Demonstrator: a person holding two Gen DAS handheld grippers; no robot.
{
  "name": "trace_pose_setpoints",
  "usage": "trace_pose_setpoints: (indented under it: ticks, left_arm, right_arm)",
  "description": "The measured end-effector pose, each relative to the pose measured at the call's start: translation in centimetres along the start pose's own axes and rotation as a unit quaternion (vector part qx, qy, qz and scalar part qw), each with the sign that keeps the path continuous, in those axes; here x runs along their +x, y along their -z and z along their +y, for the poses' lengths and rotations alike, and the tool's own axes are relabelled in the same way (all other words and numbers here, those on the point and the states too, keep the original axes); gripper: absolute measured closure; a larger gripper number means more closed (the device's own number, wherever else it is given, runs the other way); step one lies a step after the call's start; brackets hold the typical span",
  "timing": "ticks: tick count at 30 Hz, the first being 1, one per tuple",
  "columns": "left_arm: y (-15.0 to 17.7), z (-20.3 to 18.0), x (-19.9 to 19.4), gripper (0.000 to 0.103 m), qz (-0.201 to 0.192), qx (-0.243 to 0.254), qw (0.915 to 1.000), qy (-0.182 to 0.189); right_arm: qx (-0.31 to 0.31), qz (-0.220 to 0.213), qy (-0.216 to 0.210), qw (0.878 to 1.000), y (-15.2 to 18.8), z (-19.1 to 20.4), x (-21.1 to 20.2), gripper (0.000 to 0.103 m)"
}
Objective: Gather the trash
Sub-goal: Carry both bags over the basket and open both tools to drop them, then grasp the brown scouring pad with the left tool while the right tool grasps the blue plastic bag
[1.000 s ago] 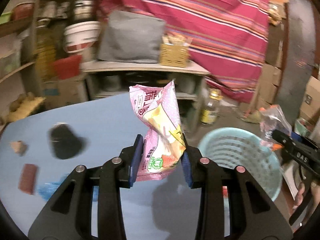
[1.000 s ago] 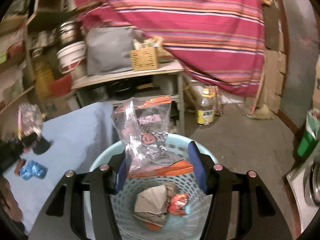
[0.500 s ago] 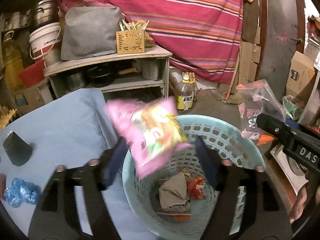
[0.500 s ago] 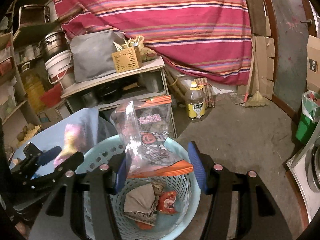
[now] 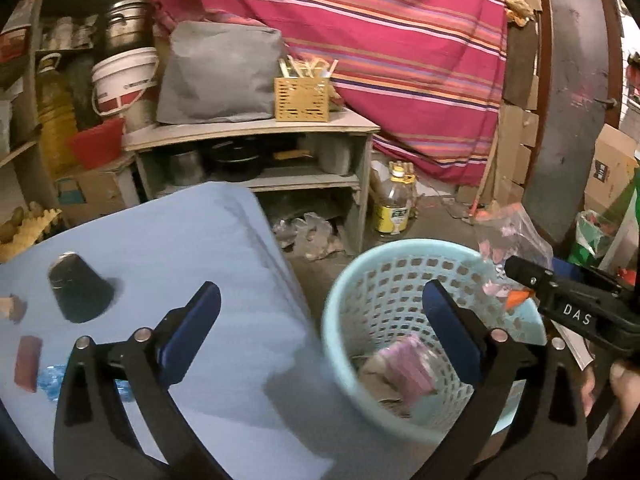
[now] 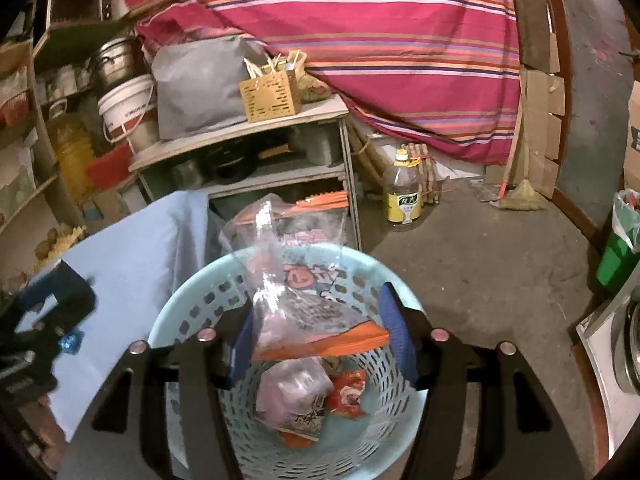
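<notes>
A light blue mesh basket point(image 5: 360, 280) stands on the floor beside the blue table point(image 5: 180, 248). My left gripper point(image 5: 320, 328) is open and empty, between the table's edge and the basket. The pink snack bag point(image 5: 404, 364) lies inside the basket; it also shows in the right wrist view point(image 6: 292, 396). My right gripper point(image 6: 320, 344) is shut on a clear plastic bag with orange edges point(image 6: 304, 280) and holds it over the basket point(image 6: 180, 312). That bag point(image 5: 508, 240) and the right gripper point(image 5: 576, 312) show at the right of the left wrist view.
On the table lie a black cone-shaped object point(image 5: 78, 288), a brown wrapper point(image 5: 27, 360) and a blue crumpled wrapper point(image 5: 52, 376). A red wrapper point(image 6: 348, 392) lies in the basket. A wooden shelf point(image 5: 248, 132) and an oil bottle point(image 5: 394, 204) stand behind. A green bin point(image 6: 616, 256) is at right.
My left gripper swung from over the table to the basket, opened and let go of the pink snack bag, which now lies in the basket. The right gripper still holds the clear bag.
</notes>
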State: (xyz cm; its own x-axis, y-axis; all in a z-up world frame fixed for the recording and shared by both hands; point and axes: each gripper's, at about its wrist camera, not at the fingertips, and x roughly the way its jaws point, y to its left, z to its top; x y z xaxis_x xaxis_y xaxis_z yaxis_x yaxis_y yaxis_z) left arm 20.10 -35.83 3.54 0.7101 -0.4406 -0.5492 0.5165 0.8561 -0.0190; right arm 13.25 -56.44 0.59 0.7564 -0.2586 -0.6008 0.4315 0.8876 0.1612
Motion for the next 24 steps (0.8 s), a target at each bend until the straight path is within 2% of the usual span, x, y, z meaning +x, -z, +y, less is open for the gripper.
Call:
trace_pose_setpoints:
  ticks: [2,8,12,16,24]
  left_arm:
    - [0.1,1.3,-0.6,0.005,0.0,-0.002,0.9999,-0.01]
    - [0.9,6.1,-2.6,0.005,-0.004,-0.017,0.9991,-0.039]
    - [1.5,10.1,-4.3,0.005,-0.01,-0.021,0.9973,-0.07]
    - [2.5,15.5,-6.1,0.005,-0.015,-0.033,0.9938,-0.105]
    - [4.9,25.8,-6.9,0.005,0.005,-0.054,0.9801,-0.191]
  right_arm:
    - [-0.003,-0.002,0.013,1.0,0.2,0.7,0.0,0.021]
    - [0.001,0.007,0.02,1.0,0.5,2.1,0.3,0.015]
    - [-0.007,0.007,0.027,1.0,0.7,4.0,0.3,0.007]
    - [-0.031,0.006,0.028,0.999,0.9,7.2,0.2,0.007]
    - [-0.099,0.011,-0.031,0.995,2.2,17.7,0.9,0.007]
